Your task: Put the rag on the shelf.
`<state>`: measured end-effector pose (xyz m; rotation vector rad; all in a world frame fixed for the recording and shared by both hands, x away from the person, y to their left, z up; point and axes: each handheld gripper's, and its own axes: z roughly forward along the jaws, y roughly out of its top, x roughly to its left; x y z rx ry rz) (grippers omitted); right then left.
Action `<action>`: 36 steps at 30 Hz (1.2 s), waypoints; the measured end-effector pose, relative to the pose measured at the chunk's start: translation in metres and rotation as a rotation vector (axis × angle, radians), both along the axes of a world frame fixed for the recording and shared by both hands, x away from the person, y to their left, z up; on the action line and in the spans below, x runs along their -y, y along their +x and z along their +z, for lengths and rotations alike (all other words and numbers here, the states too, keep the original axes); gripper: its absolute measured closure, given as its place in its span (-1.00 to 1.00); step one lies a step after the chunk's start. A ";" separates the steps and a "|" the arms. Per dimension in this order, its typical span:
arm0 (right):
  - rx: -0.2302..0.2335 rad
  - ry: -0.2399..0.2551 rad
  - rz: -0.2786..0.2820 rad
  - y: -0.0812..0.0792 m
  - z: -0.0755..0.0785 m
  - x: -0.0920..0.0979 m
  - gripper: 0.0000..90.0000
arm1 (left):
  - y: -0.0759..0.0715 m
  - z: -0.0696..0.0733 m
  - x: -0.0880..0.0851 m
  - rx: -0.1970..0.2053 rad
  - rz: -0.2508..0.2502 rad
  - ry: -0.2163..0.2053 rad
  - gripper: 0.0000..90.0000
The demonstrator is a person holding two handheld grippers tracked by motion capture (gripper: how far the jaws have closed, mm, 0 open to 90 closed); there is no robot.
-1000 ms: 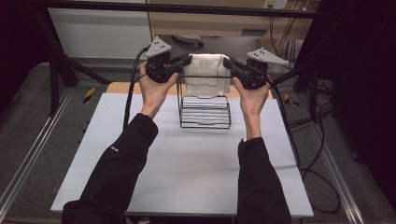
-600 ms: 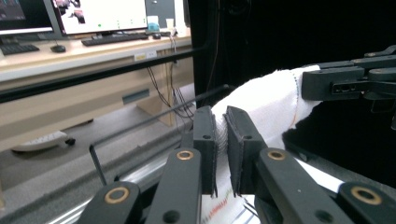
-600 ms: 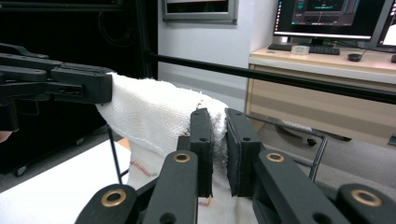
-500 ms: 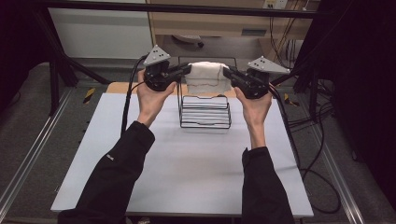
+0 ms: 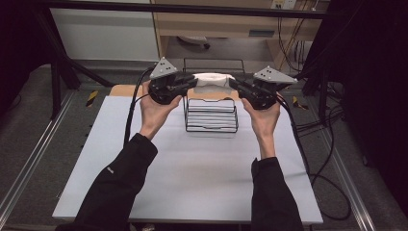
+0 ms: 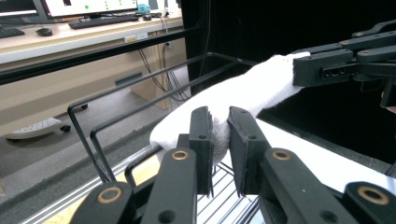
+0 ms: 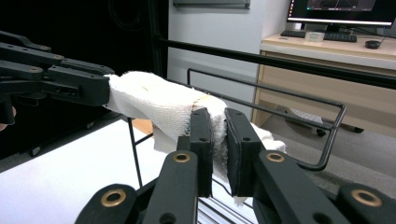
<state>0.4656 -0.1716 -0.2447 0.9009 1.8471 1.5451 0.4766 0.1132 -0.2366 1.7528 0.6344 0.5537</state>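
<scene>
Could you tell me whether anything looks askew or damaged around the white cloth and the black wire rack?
Nothing stands out. The white folded cloth is held level above the black wire rack, pinched at each end by the left gripper and right gripper. The rack stands upright on the white table.

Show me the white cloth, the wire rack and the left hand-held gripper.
white cloth (image 5: pixel 211 80), high view, middle of its top fold.
wire rack (image 5: pixel 211 129), high view, front bottom wire.
left hand-held gripper (image 6: pixel 220 140), left gripper view, between its jaw tips.

A white table (image 5: pixel 192 178) is seen. Past its far edge, a wooden desk (image 5: pixel 226 24) is set. On the desk, a keyboard (image 6: pixel 105 19) and a mouse (image 6: pixel 44 31) are laid.
</scene>
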 end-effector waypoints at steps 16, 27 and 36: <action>0.009 -0.029 -0.003 -0.002 -0.005 -0.002 0.83 | 0.006 0.025 -0.009 -0.082 0.030 -0.015 0.84; -0.002 -0.028 0.008 -0.003 -0.012 0.001 0.81 | 0.014 0.010 0.008 -0.147 -0.020 0.043 0.99; -0.019 -0.039 0.021 -0.003 -0.013 0.001 0.73 | 0.016 -0.001 0.011 -0.161 -0.019 0.054 1.00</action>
